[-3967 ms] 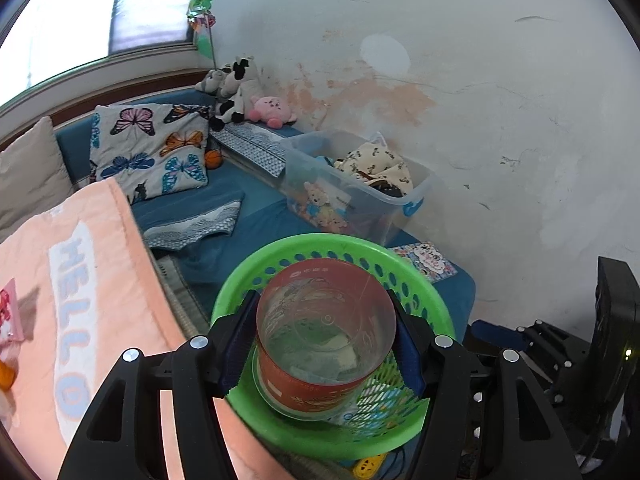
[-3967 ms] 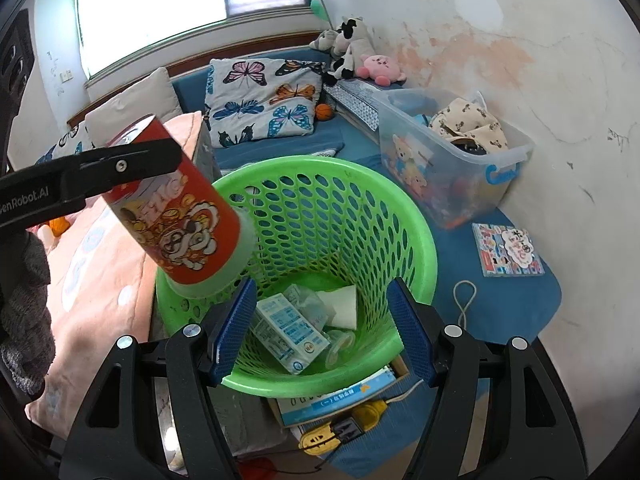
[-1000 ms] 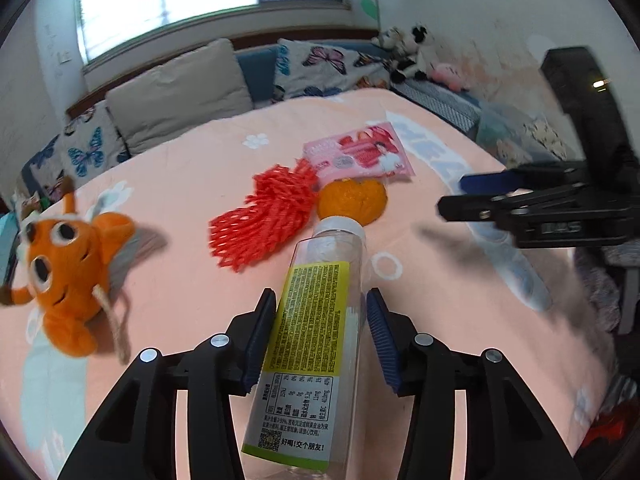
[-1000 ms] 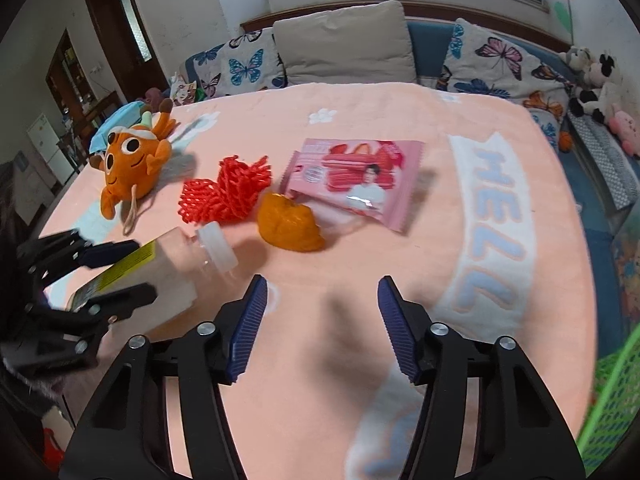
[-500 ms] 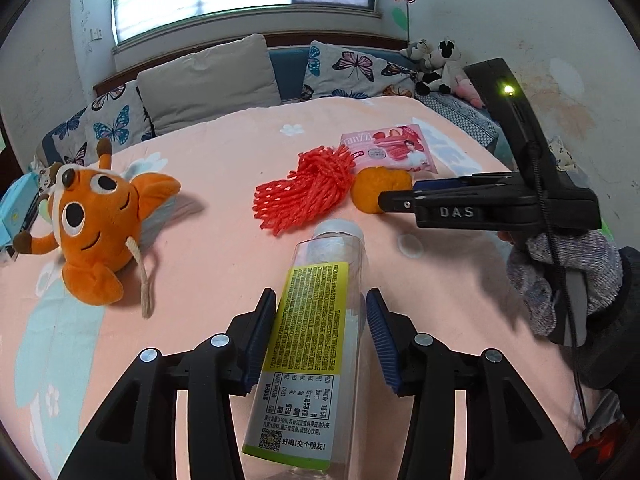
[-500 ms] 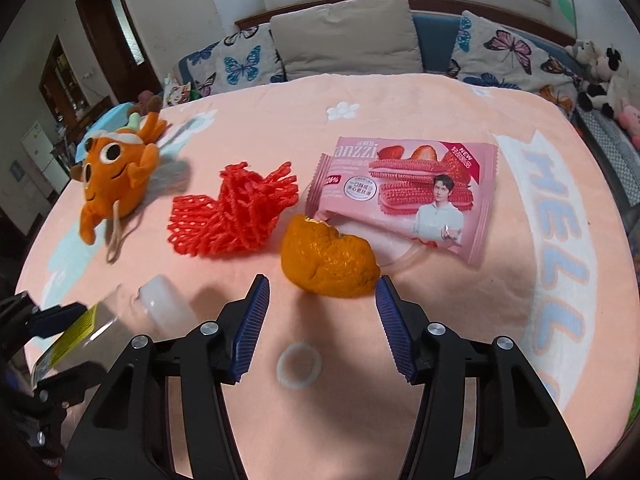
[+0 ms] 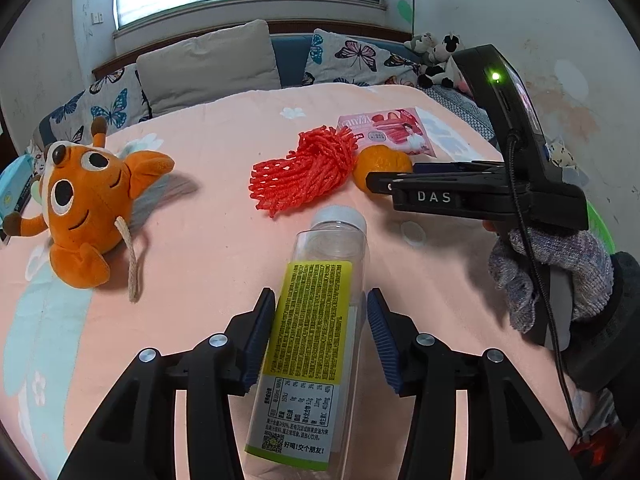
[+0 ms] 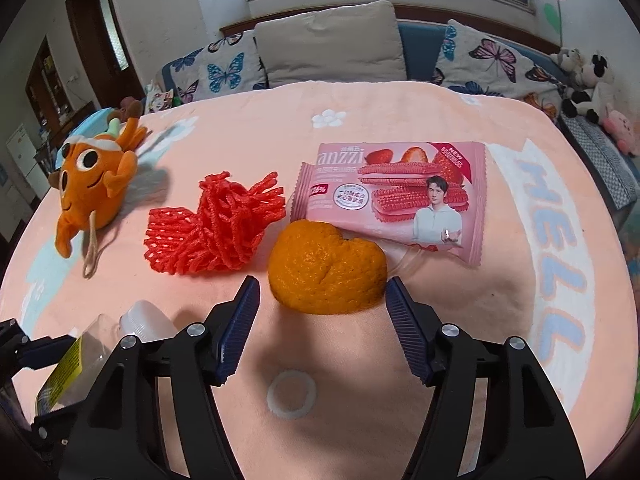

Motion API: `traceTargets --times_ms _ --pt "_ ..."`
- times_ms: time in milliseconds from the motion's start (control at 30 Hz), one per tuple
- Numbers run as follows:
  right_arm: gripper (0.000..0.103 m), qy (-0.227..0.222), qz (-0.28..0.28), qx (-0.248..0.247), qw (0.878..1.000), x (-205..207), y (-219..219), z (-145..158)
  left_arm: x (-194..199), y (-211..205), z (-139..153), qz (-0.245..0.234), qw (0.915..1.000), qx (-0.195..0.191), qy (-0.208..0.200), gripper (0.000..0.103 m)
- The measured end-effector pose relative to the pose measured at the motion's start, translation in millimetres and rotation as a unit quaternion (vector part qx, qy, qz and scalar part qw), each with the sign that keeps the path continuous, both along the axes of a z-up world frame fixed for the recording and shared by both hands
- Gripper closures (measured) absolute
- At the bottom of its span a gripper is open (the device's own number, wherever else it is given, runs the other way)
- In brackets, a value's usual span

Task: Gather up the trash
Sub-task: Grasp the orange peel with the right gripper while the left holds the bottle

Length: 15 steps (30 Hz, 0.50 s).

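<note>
My left gripper (image 7: 321,294) is shut on a clear plastic bottle (image 7: 312,360) with a yellow label and a white cap, held just above the peach blanket. The bottle's cap end (image 8: 140,320) shows at the lower left of the right wrist view. My right gripper (image 8: 323,282) hovers low over the blanket with its jaws opening. A piece of orange peel (image 8: 324,268) lies just ahead between its fingertips, and the pads are not touching it. Beside the peel lie a red foam net (image 8: 212,232) and a pink biscuit wrapper (image 8: 396,200).
An orange plush toy (image 8: 92,188) lies at the left of the blanket. A small white ring (image 8: 291,396) lies below the right fingers. Pillows and a blue sofa stand behind. A gloved hand (image 7: 560,272) holds the right gripper at the blanket's right edge.
Both grippers have left the green basket and come over the blanket. The left now holds the bottle instead of the red can. The right has closed in on the orange peel, jaws wider.
</note>
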State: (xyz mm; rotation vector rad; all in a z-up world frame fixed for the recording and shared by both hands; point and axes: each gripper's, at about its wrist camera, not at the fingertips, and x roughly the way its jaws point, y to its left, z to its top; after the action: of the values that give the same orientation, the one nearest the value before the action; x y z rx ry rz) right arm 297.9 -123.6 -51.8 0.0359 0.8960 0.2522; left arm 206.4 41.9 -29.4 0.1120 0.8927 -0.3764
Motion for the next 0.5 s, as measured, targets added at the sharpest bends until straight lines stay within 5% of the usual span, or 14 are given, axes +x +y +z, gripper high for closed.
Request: traceTargets --times_ms 500 --pt "0.060 0.001 0.011 0.024 1.000 -17 -16 6 16 -3 -2 0.009 0.9998 -0.007 0.019 0.039"
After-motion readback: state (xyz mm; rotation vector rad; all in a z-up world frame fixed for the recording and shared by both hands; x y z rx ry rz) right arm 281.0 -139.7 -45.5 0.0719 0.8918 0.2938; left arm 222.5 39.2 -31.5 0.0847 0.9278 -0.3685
